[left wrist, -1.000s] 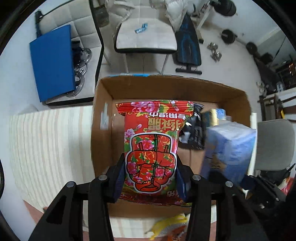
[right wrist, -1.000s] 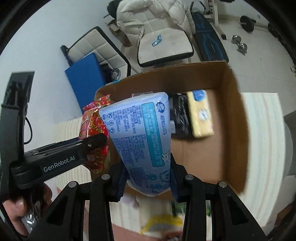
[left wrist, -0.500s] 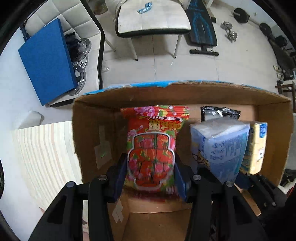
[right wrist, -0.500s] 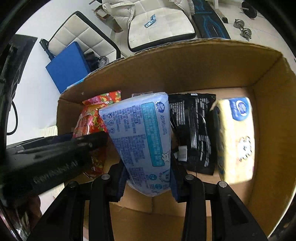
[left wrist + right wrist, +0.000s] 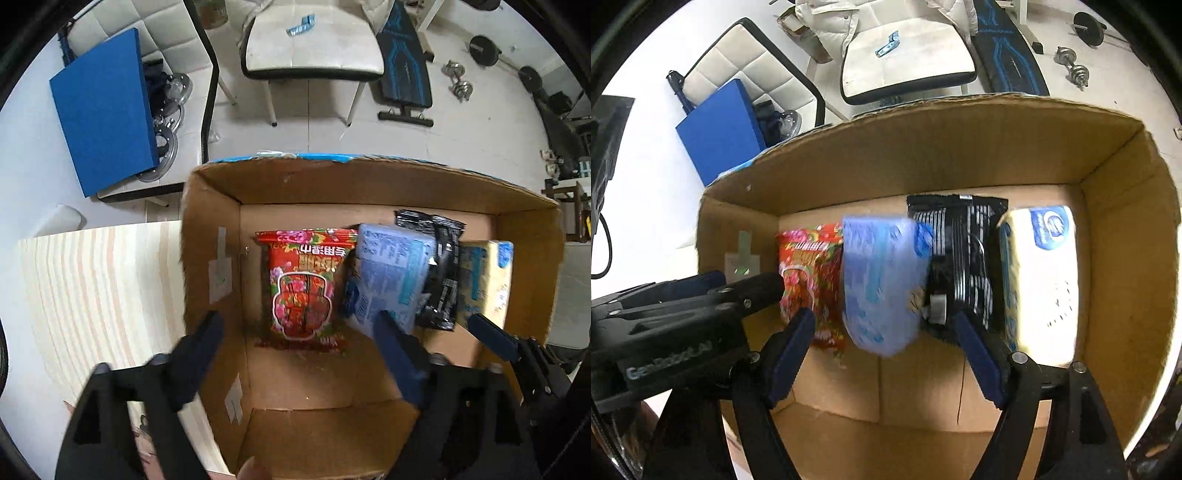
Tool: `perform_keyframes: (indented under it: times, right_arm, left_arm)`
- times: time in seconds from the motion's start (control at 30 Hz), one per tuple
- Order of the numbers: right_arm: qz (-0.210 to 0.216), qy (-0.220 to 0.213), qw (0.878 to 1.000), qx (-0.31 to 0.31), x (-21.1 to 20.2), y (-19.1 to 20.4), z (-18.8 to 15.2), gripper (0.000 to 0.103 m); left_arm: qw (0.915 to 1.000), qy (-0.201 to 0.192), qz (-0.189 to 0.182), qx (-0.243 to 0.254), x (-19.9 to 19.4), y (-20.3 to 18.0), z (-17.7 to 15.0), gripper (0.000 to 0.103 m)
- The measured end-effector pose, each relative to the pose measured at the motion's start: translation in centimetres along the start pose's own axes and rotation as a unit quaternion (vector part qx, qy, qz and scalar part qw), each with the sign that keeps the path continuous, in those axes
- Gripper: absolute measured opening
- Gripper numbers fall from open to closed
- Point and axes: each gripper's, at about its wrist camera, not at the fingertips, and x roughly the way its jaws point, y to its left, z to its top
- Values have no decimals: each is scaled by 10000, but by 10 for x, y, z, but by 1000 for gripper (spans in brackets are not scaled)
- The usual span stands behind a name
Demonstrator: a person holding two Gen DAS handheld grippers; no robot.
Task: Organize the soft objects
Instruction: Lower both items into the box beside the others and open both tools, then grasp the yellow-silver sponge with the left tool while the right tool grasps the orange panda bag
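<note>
A cardboard box (image 5: 369, 184) (image 5: 923, 155) holds soft packs in a row. From left: a red flowered bag (image 5: 301, 286) (image 5: 810, 280), a light blue tissue pack (image 5: 388, 280) (image 5: 879, 280) that looks blurred, a black pouch (image 5: 441, 273) (image 5: 960, 254) and a yellow tissue pack (image 5: 484, 280) (image 5: 1039, 273). My left gripper (image 5: 299, 354) is open and empty above the red bag. My right gripper (image 5: 882, 354) is open and empty above the blue pack. The left gripper also shows in the right wrist view (image 5: 701, 306).
The box stands on a striped table top (image 5: 99, 295). Beyond it are a white chair (image 5: 314, 48), a blue board (image 5: 103, 110), a bench and dumbbells (image 5: 458, 81) on the floor.
Both grippers have opened and let go of their packs. The red bag and the blue tissue pack now lie in the box. Both grippers have pulled back a little.
</note>
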Motion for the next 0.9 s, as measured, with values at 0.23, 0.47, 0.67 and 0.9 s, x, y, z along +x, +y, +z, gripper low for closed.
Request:
perform_keyframes:
  times: [0.23,0.47,0.67,0.9]
  right_arm:
    - [-666,-171,9974,-232,-33,-1,-33,103]
    - [-1100,-485,9921,-345,-67,-3,-65,103]
    - [-1271,-908,9862,-542,-103,2,-102,103]
    - [-1137,-1342,9819,-710,-144,5,-153,103]
  left_arm:
    - [9986,-499,56,-157,-27,10,-38,91]
    - [9961,-858,-22,-182,-52,7,-82,91]
    - [9890,-1457,60,-244,-87,2,-124,91]
    - [9787,-2034,100,-278,-124,-4,-180,91]
